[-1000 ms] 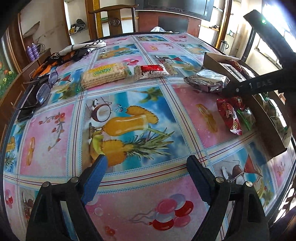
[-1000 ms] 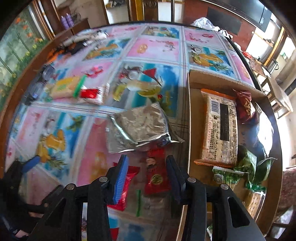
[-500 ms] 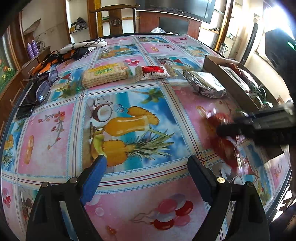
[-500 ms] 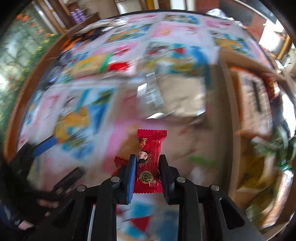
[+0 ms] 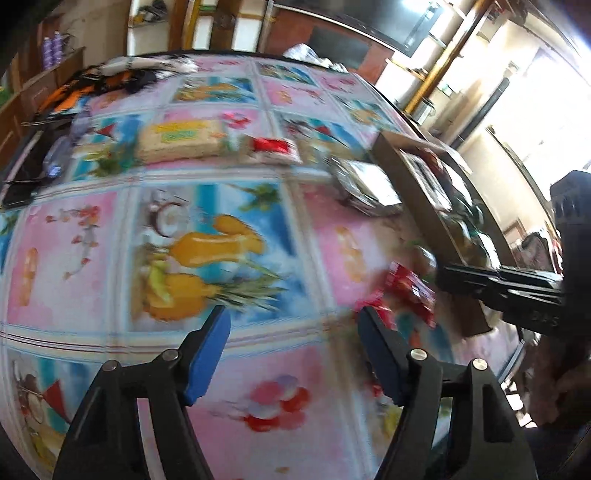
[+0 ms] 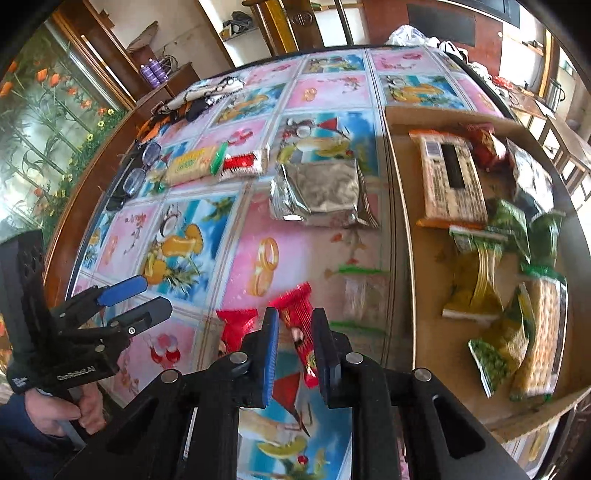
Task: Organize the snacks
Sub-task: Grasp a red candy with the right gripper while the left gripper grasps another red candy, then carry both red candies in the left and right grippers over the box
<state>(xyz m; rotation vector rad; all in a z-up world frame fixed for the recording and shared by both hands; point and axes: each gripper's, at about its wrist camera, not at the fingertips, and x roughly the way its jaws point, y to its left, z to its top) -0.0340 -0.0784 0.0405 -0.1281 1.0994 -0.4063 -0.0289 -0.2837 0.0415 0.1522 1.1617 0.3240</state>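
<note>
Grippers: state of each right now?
Left gripper: jaws closing, nothing between them.
Right gripper: shut on a red snack packet.

Tablecloth point(image 6: 280, 229): pink and blue squares, fruit and drink prints. Held snack packet point(image 6: 299, 325): red. Foil pouch point(image 6: 317, 192): silver. Box point(image 6: 424, 280): brown cardboard; packets point(image 6: 495, 343) inside green, yellow. Gripper pads point(image 6: 271, 354): blue.

Wooden chair point(image 6: 295, 22) behind table; window point(image 5: 535, 122) (bright).
</note>
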